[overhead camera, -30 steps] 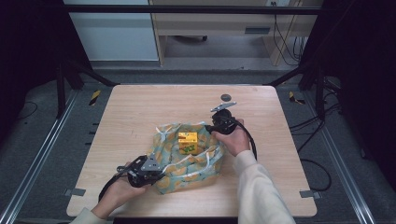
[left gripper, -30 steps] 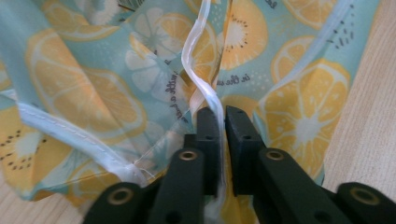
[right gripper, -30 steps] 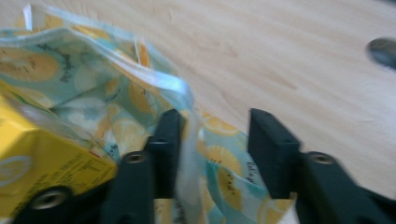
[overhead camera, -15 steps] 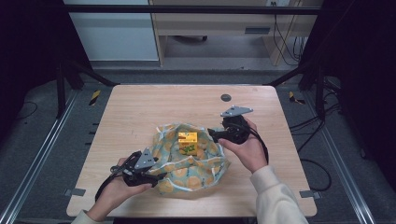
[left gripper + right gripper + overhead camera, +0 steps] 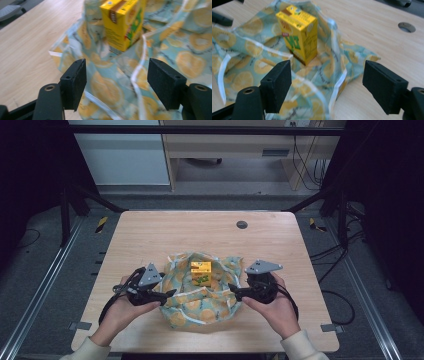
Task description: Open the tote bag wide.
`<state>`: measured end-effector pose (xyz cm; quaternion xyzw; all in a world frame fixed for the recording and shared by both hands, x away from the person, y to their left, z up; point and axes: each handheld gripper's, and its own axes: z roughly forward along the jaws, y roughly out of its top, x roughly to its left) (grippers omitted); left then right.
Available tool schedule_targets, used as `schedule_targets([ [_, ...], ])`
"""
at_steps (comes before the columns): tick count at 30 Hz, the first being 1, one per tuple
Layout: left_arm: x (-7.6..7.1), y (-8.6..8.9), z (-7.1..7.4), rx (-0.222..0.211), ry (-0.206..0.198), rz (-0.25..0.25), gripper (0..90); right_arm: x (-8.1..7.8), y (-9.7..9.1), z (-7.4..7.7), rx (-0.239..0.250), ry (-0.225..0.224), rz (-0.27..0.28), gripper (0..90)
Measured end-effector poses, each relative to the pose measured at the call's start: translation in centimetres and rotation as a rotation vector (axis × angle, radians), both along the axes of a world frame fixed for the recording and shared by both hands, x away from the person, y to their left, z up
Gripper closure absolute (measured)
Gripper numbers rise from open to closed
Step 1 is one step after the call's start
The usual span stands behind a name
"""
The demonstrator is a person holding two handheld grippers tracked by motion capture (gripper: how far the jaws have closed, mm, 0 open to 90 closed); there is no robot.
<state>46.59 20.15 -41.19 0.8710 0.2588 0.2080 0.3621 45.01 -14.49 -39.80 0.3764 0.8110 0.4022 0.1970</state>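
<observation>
A cloth [image 5: 200,300] printed with orange slices lies rumpled on the wooden table [image 5: 150,240]. A yellow juice carton [image 5: 201,272] stands upright in its middle. My left gripper [image 5: 169,295] is at the cloth's left edge, pointing right. Its jaws have just been opening and stand open above the cloth [image 5: 175,50], not pressing on it, with the carton [image 5: 122,25] ahead. My right gripper [image 5: 233,292] is at the cloth's right edge, pointing left. It has also just been opening, and it hovers open over the cloth's hem [image 5: 244,57], with the carton [image 5: 299,35] beyond.
A round cable hole [image 5: 242,224] sits in the table's far right part; the right gripper view has it too [image 5: 406,27]. Bare wood surrounds the cloth on all sides. A dark frame and cables stand around the table.
Both grippers have opened and let go of the cloth. The right gripper moved from the cloth's far right corner toward the near right side. The left gripper rose slightly.
</observation>
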Motion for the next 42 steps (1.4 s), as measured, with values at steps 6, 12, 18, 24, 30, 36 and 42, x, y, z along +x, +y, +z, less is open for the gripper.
schedule_targets([
  [6, 2.7, -0.2, -0.1, 0.019, -0.01, 0.042, 31.9, -1.2, -0.3, -2.1, -0.003, 0.04, -0.005, 20.2],
  [12, 5.0, -0.5, -1.2, 0.012, 0.015, 0.072, 32.2, -0.9, -0.2, -3.9, 0.007, 0.094, -0.008, 20.3],
  [18, 5.9, -1.0, -2.7, 0.04, 0.041, 0.07, 42.6, -0.4, 0.4, -5.7, -0.02, 0.156, -0.003, 27.2],
  [24, 6.0, -1.2, -3.5, 0.054, 0.055, 0.054, 69.2, -0.2, 0.7, -7.4, -0.056, 0.2, 0.005, 50.8],
  [30, 6.5, -1.0, -3.5, 0.046, 0.07, 0.061, 87.5, 0.0, 0.4, -7.3, -0.08, 0.181, 0.049, 87.4],
  [36, 6.5, -0.2, -1.6, -0.007, -0.002, 0.102, 89.3, 1.0, -1.3, -5.5, -0.097, 0.135, 0.026, 88.9],
  [42, 7.3, 0.2, -1.6, -0.01, 0.004, 0.122, 89.1, 2.1, -3.3, -4.4, -0.12, 0.097, -0.013, 88.9],
])
